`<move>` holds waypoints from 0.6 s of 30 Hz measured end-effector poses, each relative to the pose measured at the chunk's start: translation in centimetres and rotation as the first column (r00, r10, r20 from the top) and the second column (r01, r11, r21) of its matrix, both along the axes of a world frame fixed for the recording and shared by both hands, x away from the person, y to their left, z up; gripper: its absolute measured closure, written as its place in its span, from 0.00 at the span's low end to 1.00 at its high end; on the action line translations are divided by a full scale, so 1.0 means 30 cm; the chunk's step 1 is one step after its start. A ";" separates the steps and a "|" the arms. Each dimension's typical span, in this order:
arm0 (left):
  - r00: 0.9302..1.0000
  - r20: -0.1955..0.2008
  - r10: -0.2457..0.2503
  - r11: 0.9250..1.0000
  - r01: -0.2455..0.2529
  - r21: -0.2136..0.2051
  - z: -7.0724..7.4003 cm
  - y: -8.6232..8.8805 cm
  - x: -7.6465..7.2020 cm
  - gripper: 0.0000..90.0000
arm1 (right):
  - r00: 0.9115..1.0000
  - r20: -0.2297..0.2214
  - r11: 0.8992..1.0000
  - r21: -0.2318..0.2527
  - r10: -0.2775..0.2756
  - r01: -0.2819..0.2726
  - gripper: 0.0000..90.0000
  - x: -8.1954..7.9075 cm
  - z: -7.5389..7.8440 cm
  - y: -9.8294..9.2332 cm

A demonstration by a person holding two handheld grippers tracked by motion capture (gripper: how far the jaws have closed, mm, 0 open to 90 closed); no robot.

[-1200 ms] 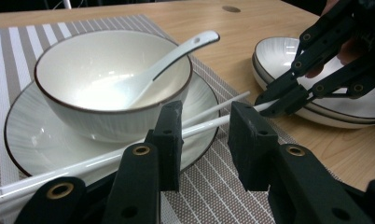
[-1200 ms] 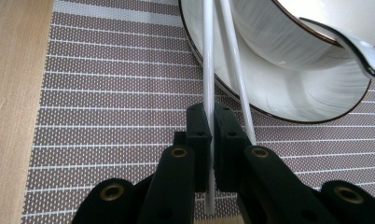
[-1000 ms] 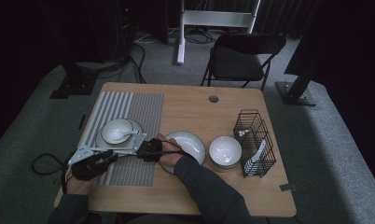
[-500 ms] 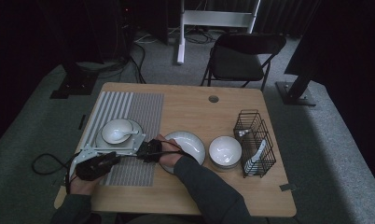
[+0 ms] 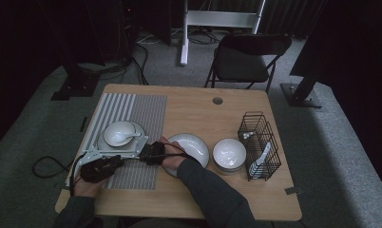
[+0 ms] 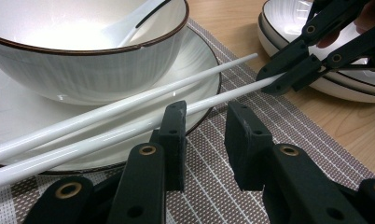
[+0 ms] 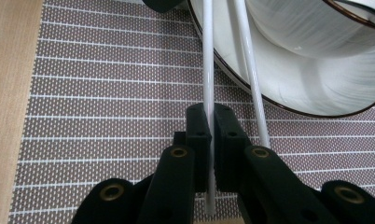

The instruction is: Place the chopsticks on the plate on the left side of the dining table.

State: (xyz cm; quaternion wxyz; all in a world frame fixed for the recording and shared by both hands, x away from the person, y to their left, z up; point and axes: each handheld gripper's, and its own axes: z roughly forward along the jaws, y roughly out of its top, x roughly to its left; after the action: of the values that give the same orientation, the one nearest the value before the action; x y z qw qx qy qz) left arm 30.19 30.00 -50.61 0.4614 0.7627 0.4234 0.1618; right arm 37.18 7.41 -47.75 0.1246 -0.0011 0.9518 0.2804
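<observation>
Closing lately, the left tongs (image 6: pixel 204 140) now stand part-open just beside two white chopsticks (image 6: pixel 129 116), gripping nothing. Beyond them, the right tongs (image 7: pixel 211 140) clench one chopstick (image 7: pixel 208 84) near its end. Both chopsticks lie against the near rim of the plate (image 5: pixel 138 142) under a bowl (image 5: pixel 119 133) on the bench's mat (image 5: pixel 146 114). They look light, stiff and slippery, best pinched near an end

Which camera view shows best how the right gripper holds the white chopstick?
The right gripper view: the right gripper clamps one chopstick between its pads. The left gripper view shows that grip from afar; in the high view it is too small.
</observation>
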 end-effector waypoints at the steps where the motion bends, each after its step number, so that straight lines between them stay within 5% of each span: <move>1: 1.000 -0.001 0.000 1.000 0.000 0.001 0.000 0.000 0.000 0.77 | 1.000 -0.001 1.000 0.000 0.000 0.000 0.96 0.001 -0.001 0.001; 18: 1.000 -0.002 0.008 1.000 -0.008 0.005 0.005 -0.015 0.016 0.78 | 1.000 0.001 1.000 0.002 -0.009 0.009 0.95 0.008 -0.008 0.004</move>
State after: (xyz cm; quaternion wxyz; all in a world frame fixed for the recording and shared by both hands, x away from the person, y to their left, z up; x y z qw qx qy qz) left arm 30.67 29.56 -50.45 0.4582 0.7625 0.4265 0.1638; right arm 37.43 7.52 -47.98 0.1265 0.0033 0.9514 0.2807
